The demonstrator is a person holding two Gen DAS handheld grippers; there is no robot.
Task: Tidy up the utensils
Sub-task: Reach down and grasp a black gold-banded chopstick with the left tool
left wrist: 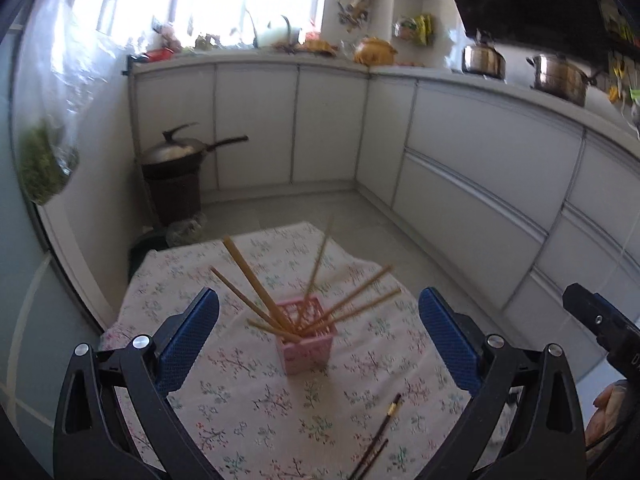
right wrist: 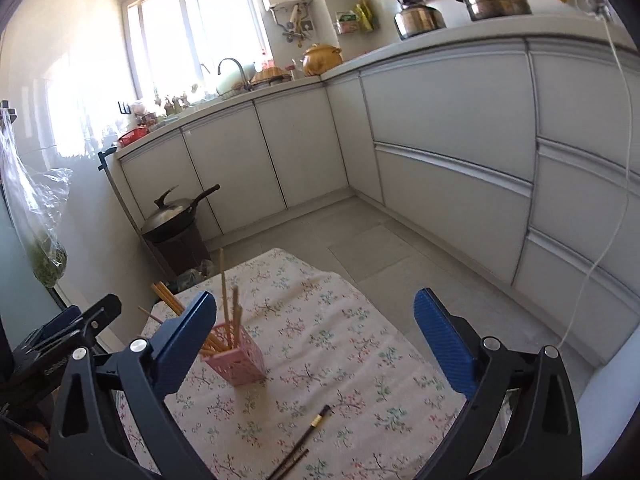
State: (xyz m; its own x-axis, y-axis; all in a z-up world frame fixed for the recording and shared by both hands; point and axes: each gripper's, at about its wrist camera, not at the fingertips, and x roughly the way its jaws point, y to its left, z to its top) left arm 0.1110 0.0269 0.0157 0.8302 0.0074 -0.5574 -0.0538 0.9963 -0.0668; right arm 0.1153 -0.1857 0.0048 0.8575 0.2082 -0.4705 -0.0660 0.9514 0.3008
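- Left wrist view: your left gripper (left wrist: 319,338) is spread wide, nothing between the pads.
- Pink holder (left wrist: 307,344) stands upright on the floral cloth (left wrist: 248,404), between the two blue pads and a bit ahead of them, touching neither.
- Light chopsticks (left wrist: 256,284) stand in the holder, fanned out left and right.
- Dark chopsticks (left wrist: 378,438) lie flat on the cloth, near side of the holder, toward your right finger; apart from the holder.
- Part of your right gripper shows at the far right edge.
- Right wrist view: your right gripper (right wrist: 315,338) is fully wide too, empty.
- Holder (right wrist: 237,362) sits just beside the left pad (right wrist: 182,344), left of centre; the pad covers part of the sticks (right wrist: 223,288). Can't tell if pad and holder touch.
- Dark chopsticks (right wrist: 306,440) lie on the cloth (right wrist: 340,344) between the fingers, low in frame, clear of both.
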